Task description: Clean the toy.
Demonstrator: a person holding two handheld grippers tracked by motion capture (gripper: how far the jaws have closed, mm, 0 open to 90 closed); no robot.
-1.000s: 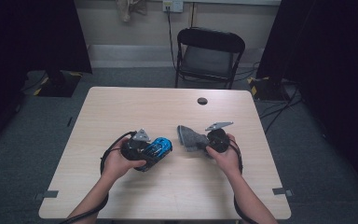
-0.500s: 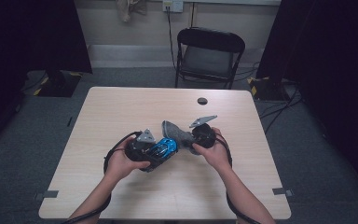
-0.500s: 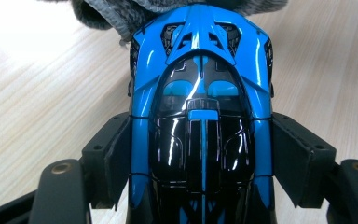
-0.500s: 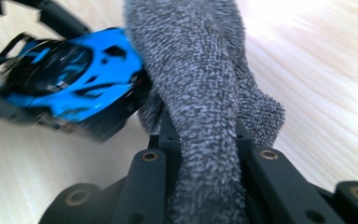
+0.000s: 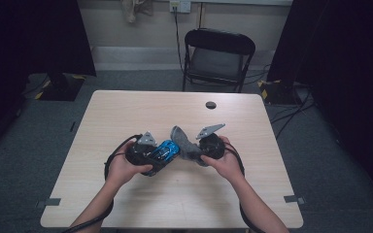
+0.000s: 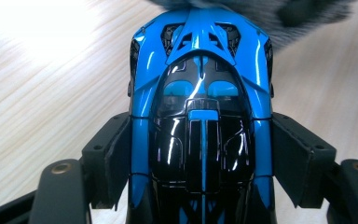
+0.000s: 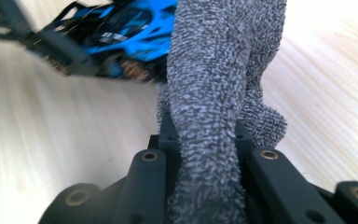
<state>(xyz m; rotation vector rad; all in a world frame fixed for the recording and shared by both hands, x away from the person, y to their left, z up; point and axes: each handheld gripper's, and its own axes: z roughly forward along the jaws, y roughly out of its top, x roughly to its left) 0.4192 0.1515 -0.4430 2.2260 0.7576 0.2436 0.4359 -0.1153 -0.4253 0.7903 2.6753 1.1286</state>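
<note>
A glossy blue and black toy car [image 5: 164, 151] [image 6: 200, 116] is clamped between the jaws of my left gripper [image 5: 161, 154] [image 6: 200, 161], nose pointing away from the camera. My right gripper [image 5: 190, 149] [image 7: 208, 149] is shut on a grey terry cloth [image 5: 185, 143] [image 7: 216, 93], which hangs out past its jaws. The cloth touches the car's front end near the table's middle. In the right gripper view the car [image 7: 121, 35] lies just beyond the cloth, blurred.
A light wooden table [image 5: 126, 116] carries a small black round object [image 5: 211, 105] near its far edge. A black folding chair [image 5: 217, 56] stands behind the table. Dark curtains flank the room on both sides.
My right gripper has carried the cloth leftward until it meets the car's front. My left gripper with the car has shifted slightly toward it.
</note>
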